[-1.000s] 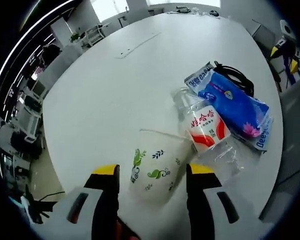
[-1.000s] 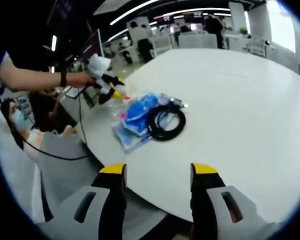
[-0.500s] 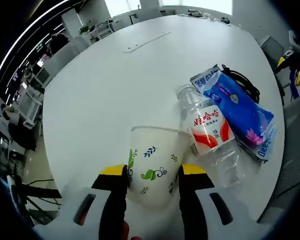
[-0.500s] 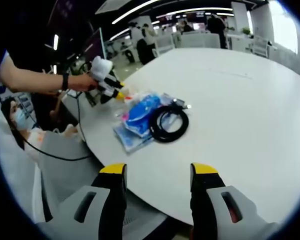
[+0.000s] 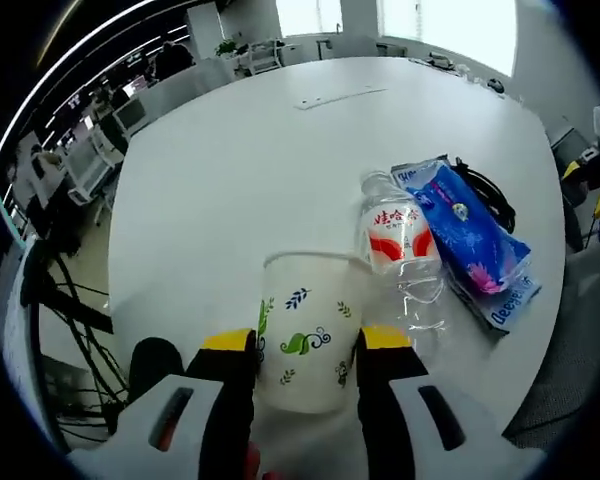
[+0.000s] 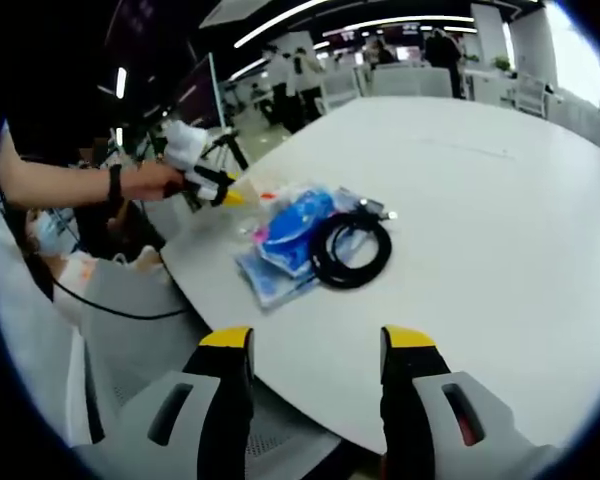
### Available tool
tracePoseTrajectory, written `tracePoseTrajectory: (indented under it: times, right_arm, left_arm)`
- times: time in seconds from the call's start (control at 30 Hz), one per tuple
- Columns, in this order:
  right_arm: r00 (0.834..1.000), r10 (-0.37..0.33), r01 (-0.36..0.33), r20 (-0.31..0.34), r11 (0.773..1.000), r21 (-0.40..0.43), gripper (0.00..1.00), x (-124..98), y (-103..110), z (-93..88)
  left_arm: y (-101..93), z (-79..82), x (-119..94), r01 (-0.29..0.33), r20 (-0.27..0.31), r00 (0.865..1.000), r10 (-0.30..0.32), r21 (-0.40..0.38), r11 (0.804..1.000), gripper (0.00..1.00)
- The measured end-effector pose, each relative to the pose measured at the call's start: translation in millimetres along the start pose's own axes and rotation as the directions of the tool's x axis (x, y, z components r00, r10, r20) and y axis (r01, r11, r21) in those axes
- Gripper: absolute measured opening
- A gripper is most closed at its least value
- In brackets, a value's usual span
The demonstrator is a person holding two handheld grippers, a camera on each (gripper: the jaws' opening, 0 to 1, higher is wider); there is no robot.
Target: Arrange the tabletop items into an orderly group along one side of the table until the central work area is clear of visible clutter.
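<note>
Step in hand: placing the paper cup into the group at the worktop's edge, as judged from its position just beside the other items.
Left gripper: fingers clenched on the paper cup, one at each side of its wall; cup upright, white with a green leaf print.
Right gripper: fingers spread apart, grasping nothing, held above the worktop edge, well apart from the group.
Group, left gripper view: clear plastic bottle with red-and-white label, lying on its side just beside the cup; blue tissue pack lying touching the bottle's far side; black coiled cable at the pack's far edge.
Group, right gripper view: the tissue pack and the coiled cable side by side near the worktop's edge; a person's hand brings the other gripper in from the left.
Next move, judgement: set the cup down upright next to the bottle, then release; a light cup may tip if released crooked.
Worktop: large, white, rounded, smooth; centre bare save a thin flat strip far off.
Room: open office, desks and chairs behind, ceiling strip lights, bright windows, people standing at a distance.
</note>
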State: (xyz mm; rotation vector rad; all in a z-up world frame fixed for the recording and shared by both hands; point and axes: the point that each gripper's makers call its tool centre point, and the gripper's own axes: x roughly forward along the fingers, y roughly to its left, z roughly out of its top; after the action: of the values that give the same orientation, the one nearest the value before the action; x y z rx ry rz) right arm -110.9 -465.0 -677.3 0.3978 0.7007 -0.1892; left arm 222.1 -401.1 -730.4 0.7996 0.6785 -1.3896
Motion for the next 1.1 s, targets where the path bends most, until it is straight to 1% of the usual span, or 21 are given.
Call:
tracePoseTrajectory:
  times: [0.1,0.2,0.37,0.43,0.5,0.57,0.67,0.77,0.93,1.1]
  right_arm:
    - [1.0,0.007,-0.007,0.004,1.0,-0.004,0.49,1,1,1.2]
    - [1.0,0.012,-0.012,0.008,1.0,-0.005,0.49,1,2,1.8]
    - [1.0,0.017,-0.017,0.014,1.0,-0.007,0.49,2,2,1.6]
    - [1.0,0.02,-0.019,0.016,1.0,-0.006,0.49,2,2,1.2]
    - [1.0,0.021,-0.021,0.017,1.0,-0.006,0.49,3,2,0.6]
    - [1.0,0.024,-0.024,0.019,1.0,-0.006,0.49,3,2,0.5]
    - [0.999,0.028,-0.028,0.021,1.0,-0.007,0.49,3,2,0.4]
    - [0.999,0.033,-0.033,0.023,0.999,-0.009,0.49,4,2,0.0]
    - [0.999,0.042,-0.041,0.035,0.999,-0.019,0.49,3,2,3.7]
    - [0.998,0.052,-0.051,0.038,0.998,-0.023,0.49,3,2,4.2]
  left_arm:
    - [-5.9,-6.7,-7,-0.011,0.012,1.0,0.011,-0.039,0.999,0.38]
    - [-6.9,-11.9,-13,-0.022,0.023,0.999,0.024,-0.077,0.997,0.38]
    - [-8.2,-19.5,-22,-0.046,0.033,0.998,0.05,-0.111,0.993,0.38]
    - [-7.9,-23.4,-27,-0.063,0.035,0.997,0.068,-0.128,0.99,0.38]
    - [-6.7,-27.2,-31,-0.083,0.041,0.995,0.091,-0.161,0.983,0.38]
    - [-7.1,-30.0,-36,-0.09,0.048,0.994,0.101,-0.191,0.977,0.38]
    - [-7.0,-32.5,-43,-0.106,0.058,0.991,0.121,-0.214,0.971,0.38]
    - [-7.7,-33.6,-50,-0.119,0.07,0.988,0.139,-0.236,0.965,0.38]
    - [-11.9,-30.2,-62,-0.128,0.1,0.982,0.161,-0.275,0.953,0.38]
    - [-18.0,-26.5,-72,-0.132,0.121,0.978,0.172,-0.288,0.948,0.38]
